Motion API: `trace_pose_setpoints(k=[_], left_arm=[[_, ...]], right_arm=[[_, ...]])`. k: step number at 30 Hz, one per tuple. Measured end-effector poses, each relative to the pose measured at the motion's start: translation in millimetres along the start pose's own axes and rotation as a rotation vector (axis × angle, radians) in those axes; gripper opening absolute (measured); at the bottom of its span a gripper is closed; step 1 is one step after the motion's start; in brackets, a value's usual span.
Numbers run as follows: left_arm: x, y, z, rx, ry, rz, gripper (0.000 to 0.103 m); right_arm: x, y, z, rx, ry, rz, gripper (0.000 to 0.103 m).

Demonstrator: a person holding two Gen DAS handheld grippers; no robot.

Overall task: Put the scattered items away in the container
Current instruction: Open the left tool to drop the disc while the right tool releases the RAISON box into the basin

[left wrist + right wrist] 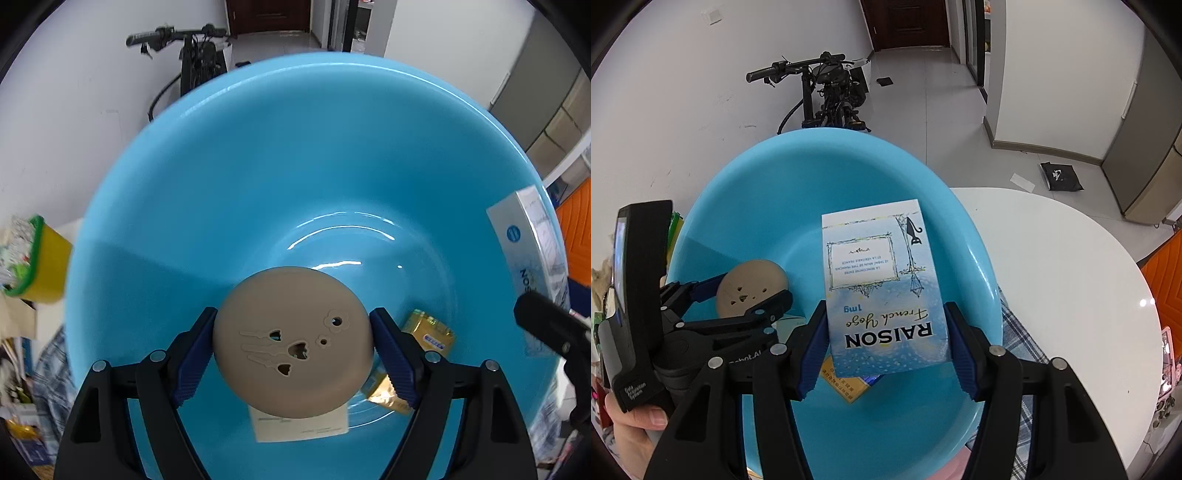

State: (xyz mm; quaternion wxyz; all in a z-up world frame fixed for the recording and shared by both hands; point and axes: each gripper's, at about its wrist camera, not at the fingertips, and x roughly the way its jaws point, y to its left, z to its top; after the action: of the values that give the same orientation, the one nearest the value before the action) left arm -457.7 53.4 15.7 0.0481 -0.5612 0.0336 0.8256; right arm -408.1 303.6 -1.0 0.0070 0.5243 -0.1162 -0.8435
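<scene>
While over basin (pixel 258 166), disc (pixel 293 343) between left tongs (pixel 293 354).

From my remote station, I see a lived-in home: a round white table (pixel 1071 266) on a pale tiled floor (pixel 942 92), with a dark wooden door (pixel 905 22) at the end of the hallway. A bicycle (pixel 827 92) is parked indoors against the white wall (a light switch (pixel 711 14) sits high on it), and a grey refrigerator (pixel 1145 155) stands at the right.
</scene>
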Motion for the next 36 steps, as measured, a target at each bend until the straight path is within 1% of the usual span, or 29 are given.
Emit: trace_pose_setpoints(k=[2, 5, 8, 11, 13, 17, 21, 25, 29, 31, 34, 36], left_arm=[[-10, 2, 0, 0.008, -0.041, 0.002, 0.084], [-25, 8, -1, -0.001, -0.089, -0.042, 0.084], [-38, 11, -1, -0.005, -0.122, -0.079, 0.088], [-47, 9, 1, 0.004, -0.15, -0.092, 0.088], [-48, 4, 1, 0.007, -0.154, -0.084, 0.088], [-51, 4, -3, 0.007, -0.154, -0.077, 0.088], [-57, 15, -8, -0.012, -0.169, -0.054, 0.088], [-64, 30, -9, -0.049, -0.186, -0.067, 0.088], [-68, 40, -7, -0.079, -0.193, -0.09, 0.088], [-69, 42, -6, -0.083, -0.199, -0.085, 0.088], [-69, 46, -4, -0.083, -0.209, -0.057, 0.088], [-68, 50, -3, -0.087, -0.211, -0.061, 0.088]], right_arm=[[-1, 1, -1, -0.001, -0.001, 0.001, 0.058], [-3, 2, -2, 0.004, -0.001, 0.008, 0.058], [-6, 6, -3, 0.002, -0.009, 0.017, 0.058], [-9, 9, -2, 0.001, -0.021, 0.026, 0.058], [-11, 11, -2, -0.006, -0.023, 0.019, 0.058], [-13, 11, 0, -0.007, -0.027, 0.019, 0.058], [-7, 9, -2, 0.006, -0.016, 0.021, 0.058], [5, 12, -5, 0.009, 0.001, 0.025, 0.058], [22, 24, -8, -0.009, 0.023, 0.019, 0.058], [30, 31, -8, -0.016, 0.033, 0.028, 0.058], [41, 44, -8, -0.037, 0.046, 0.029, 0.058], [47, 52, -9, -0.047, 0.054, 0.033, 0.058]])
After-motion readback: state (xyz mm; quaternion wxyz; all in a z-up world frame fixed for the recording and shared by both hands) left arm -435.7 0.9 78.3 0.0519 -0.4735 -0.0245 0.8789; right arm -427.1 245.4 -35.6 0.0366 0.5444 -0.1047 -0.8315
